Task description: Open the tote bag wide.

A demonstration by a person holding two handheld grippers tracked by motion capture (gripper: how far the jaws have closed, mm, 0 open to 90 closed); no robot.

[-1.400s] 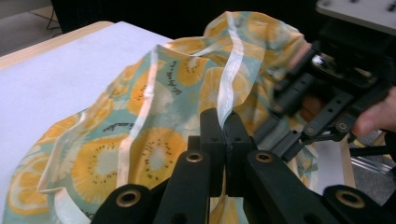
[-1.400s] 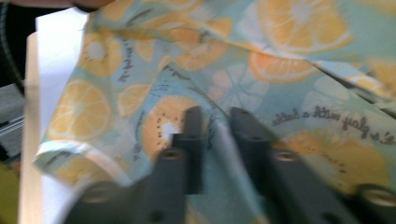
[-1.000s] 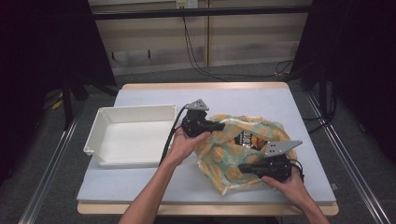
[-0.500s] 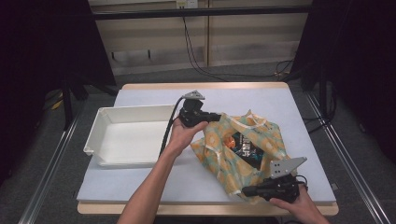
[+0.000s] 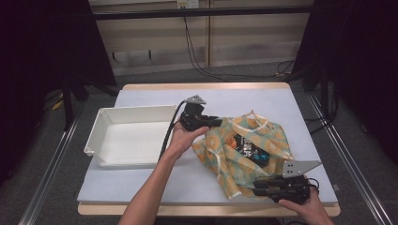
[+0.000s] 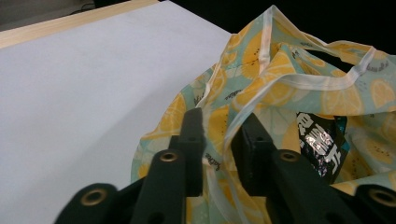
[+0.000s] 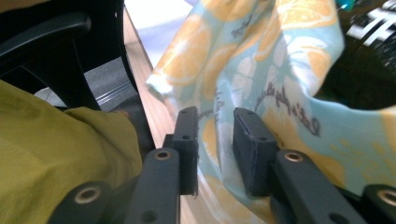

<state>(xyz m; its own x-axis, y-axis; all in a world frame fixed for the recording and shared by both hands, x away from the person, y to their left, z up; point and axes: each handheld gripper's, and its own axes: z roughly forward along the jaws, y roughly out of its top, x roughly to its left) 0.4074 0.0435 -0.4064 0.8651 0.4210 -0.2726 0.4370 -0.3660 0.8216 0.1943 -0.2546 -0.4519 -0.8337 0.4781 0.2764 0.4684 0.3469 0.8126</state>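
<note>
A cloth bag (image 5: 234, 161) printed with lemon slices lies crumpled on the right half of the table, with a black snack packet (image 5: 247, 146) showing in its mouth. My left gripper (image 5: 218, 123) sits at the bag's far left rim. Its jaws have just been opening, and in the left gripper view (image 6: 218, 126) the bag's white-edged hem (image 6: 261, 79) runs loosely through the gap. My right gripper (image 5: 256, 188) is at the bag's near corner by the table's front edge. Its jaws have just been opening too, and the fabric (image 7: 280, 70) hangs slack between them (image 7: 215, 122).
A white tray (image 5: 101, 136) stands on the left of the pale blue table top (image 5: 155, 180). The table's wooden front edge (image 7: 147, 88) lies just under my right gripper, with a yellow-green garment (image 7: 51, 158) beside it. Cables trail on the floor behind the table.
My right gripper has drawn back from the bag's middle to the table's near edge, stretching the bag's corner toward the person. Both pairs of jaws now stand apart. The left hand stayed put.
</note>
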